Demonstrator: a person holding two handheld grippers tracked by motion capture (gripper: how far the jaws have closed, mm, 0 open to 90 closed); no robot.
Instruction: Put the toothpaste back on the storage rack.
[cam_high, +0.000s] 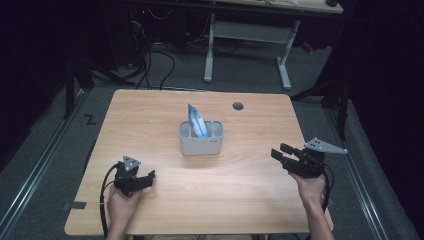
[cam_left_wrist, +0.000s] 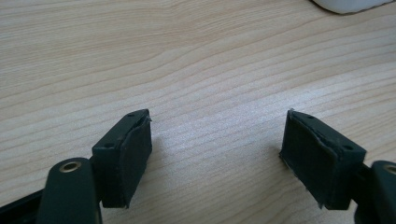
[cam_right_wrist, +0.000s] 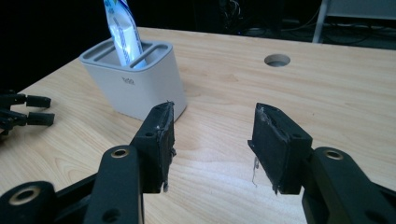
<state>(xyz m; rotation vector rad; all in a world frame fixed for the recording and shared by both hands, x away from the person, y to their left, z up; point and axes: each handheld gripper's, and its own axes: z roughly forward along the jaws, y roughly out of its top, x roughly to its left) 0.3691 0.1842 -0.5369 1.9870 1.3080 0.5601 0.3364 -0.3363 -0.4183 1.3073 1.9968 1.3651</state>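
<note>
- My left tool and right tool both gape, empty.
- Grey holder mid-worktop holds a blue-white tube; its small logo I can't read.

Blue-white tube stands tilted in grey holder, mid-table.

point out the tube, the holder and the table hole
tube (cam_high: 196, 121): high view, on its blue and white body above the rim
holder (cam_right_wrist: 140, 88): right gripper view, on its front wall
hole (cam_high: 238, 106): high view, at the middle of the dark round opening
</note>
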